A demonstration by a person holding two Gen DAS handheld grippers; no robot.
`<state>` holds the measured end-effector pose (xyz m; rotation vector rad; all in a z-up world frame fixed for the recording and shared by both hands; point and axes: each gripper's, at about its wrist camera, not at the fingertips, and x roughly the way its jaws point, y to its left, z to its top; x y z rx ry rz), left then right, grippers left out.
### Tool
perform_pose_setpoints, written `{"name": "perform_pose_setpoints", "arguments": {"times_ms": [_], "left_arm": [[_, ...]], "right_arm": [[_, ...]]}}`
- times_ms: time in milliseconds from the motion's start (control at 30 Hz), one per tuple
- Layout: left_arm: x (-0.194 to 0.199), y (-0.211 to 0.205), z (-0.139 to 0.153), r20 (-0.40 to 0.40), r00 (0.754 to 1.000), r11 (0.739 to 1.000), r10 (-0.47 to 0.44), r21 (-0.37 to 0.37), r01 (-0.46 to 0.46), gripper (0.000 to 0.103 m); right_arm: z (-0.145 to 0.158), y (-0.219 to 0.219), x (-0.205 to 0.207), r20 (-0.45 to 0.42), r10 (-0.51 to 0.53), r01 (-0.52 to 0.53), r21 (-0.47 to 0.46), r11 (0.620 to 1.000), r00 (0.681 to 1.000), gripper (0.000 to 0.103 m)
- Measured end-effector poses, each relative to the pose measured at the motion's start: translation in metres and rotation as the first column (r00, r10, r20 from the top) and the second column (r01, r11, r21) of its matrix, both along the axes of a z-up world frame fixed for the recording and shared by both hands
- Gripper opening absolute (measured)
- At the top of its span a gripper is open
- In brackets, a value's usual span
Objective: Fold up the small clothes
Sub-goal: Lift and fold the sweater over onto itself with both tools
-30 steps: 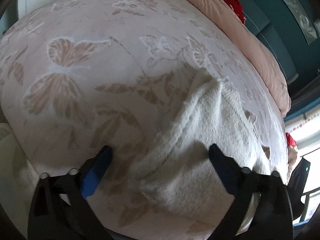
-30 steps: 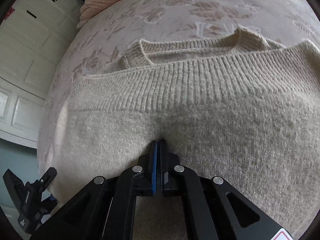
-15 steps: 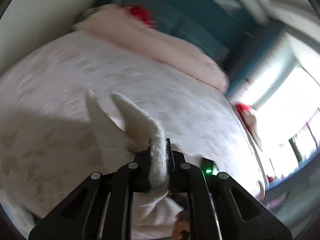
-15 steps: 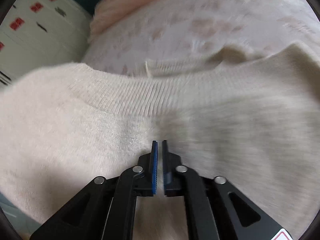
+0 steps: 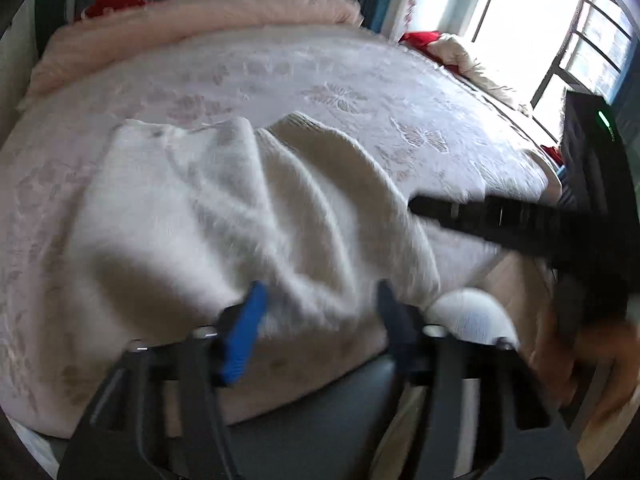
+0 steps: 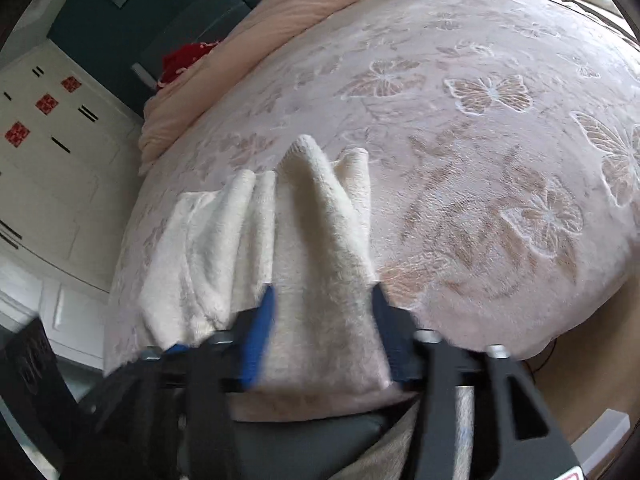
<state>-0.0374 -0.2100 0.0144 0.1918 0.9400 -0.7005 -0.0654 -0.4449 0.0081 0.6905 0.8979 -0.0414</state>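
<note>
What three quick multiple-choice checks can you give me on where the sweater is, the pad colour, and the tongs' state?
1. The cream sweater lies:
A. on the butterfly bedspread
B. on the floor
C. on the pink quilt

2. One pad of the right tongs is:
A. red
B. blue
C. yellow

3. The left tongs are:
A. clamped on a sleeve
B. out of sight
C. apart, gripping nothing

Answers:
1 A: the sweater sits bunched on the patterned bedspread near its edge.
2 B: the left pad shows blue.
3 C: the jaws are opening, and the sweater lies beyond the tips, not pinched.
</note>
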Motion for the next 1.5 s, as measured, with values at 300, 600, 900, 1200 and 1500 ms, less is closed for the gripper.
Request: {"name": "perform_pose_setpoints", "arguments": {"times_ms": [300, 600, 900, 1200, 1500], "left_arm": [[0.005, 0.097, -0.015, 0.064, 0.975, 0.971, 0.211, 0.104, -0.217, 0.086], [0.033, 0.110, -0.043, -0.006, 0.967, 0.959, 0.256, 0.125, -0.254, 0.027], [0.033, 0.094, -0.026, -0.048, 0.977, 0.978, 0.206, 0.041, -0.204, 0.010], [0.038, 0.088, -0.050, -0.080, 0.971, 0.969, 0.227, 0.120, -0.217, 0.010], [0.023, 0.091, -0.030, -0.025, 0.977, 0.971, 0.210, 0.121, -0.205, 0.038]], "right_arm": [[-0.023, 0.063, 0.076, -0.100, 0.167, -0.156, 0.106, 0.982, 0.981, 0.080], [-0.005, 0.093, 0.092, -0.026, 0.175, -0.169, 0.145, 0.975, 0.984, 0.020], [0.011, 0.040, 0.062, -0.046, 0.101, -0.105, -0.113, 0.988, 0.994, 0.019], [-0.041, 0.037, 0.060, -0.105, 0.075, -0.075, 0.003, 0.997, 0.992, 0.028], [-0.048, 0.000, 0.107, -0.123, 0.019, 0.009, 0.227, 0.974, 0.992, 0.076]]}}
